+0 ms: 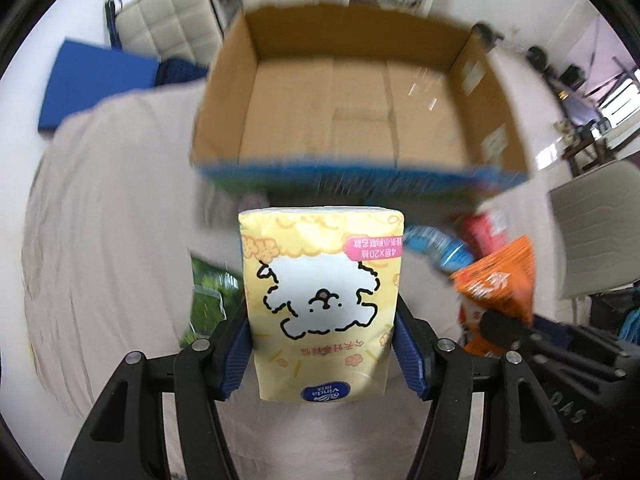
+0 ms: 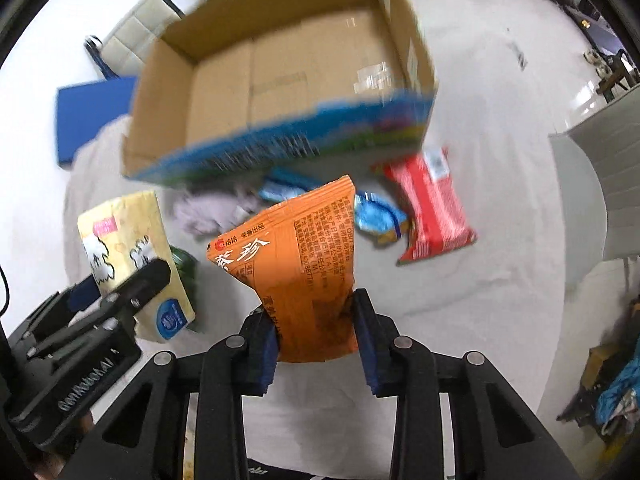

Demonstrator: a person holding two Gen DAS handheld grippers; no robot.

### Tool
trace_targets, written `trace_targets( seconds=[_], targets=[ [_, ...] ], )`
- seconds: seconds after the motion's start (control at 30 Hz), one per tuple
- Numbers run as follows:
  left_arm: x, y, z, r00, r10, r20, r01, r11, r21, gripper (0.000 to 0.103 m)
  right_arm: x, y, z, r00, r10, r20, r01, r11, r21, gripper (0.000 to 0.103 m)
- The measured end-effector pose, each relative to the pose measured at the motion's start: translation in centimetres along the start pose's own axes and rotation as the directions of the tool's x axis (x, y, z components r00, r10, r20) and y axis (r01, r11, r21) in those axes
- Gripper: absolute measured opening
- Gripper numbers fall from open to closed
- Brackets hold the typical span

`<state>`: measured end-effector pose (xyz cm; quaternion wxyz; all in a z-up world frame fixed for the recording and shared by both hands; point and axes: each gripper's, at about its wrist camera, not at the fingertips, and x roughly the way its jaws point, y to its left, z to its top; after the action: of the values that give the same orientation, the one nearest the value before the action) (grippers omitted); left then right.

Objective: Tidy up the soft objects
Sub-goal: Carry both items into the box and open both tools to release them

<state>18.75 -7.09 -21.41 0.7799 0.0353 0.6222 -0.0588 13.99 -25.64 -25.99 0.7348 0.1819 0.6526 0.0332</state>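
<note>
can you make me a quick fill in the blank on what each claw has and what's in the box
1. The left claw grips a yellow tissue pack printed with a white cartoon ____.
2. The right claw is shut on a snack bag whose colour is ____.
3. The inside of the cardboard box holds ____.
4. On the cloth below the box lies a flat packet coloured ____.

Missing words: dog; orange; nothing; red
</note>
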Motion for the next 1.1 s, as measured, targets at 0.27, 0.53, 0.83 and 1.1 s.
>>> trace_targets(
  seconds=[0.27, 0.53, 0.83, 1.1],
  targets=[
    [-5.0, -0.8, 5.3, 0.992, -0.062, 0.114, 0.059, 0.998, 0.031, 0.06, -5.9, 1.9, 3.9, 0.993, 0.041, 0.113, -0.04, 0.999, -0.012, 0.026],
    [-1.4, 0.4, 12.0, 0.988, -0.11, 0.105, 0.11, 0.994, 0.013, 0.06, -6.1, 3.2, 10.4, 0.987, 0.013, 0.159, -0.013, 1.0, -0.001, 0.025],
    [4.9, 0.8, 20.0, 0.986, -0.166, -0.016, 0.166, 0.986, 0.005, 0.06, 0.0, 4.4, 19.2, 0.987, -0.097, 0.126, 0.098, 0.995, 0.0, 0.025],
    [12.7, 0.0, 25.3, 0.966, -0.207, -0.156, 0.208, 0.978, -0.009, 0.06, 7.3, 4.3, 25.6, 0.984, -0.174, 0.04, 0.174, 0.985, 0.012, 0.025]
  ],
)
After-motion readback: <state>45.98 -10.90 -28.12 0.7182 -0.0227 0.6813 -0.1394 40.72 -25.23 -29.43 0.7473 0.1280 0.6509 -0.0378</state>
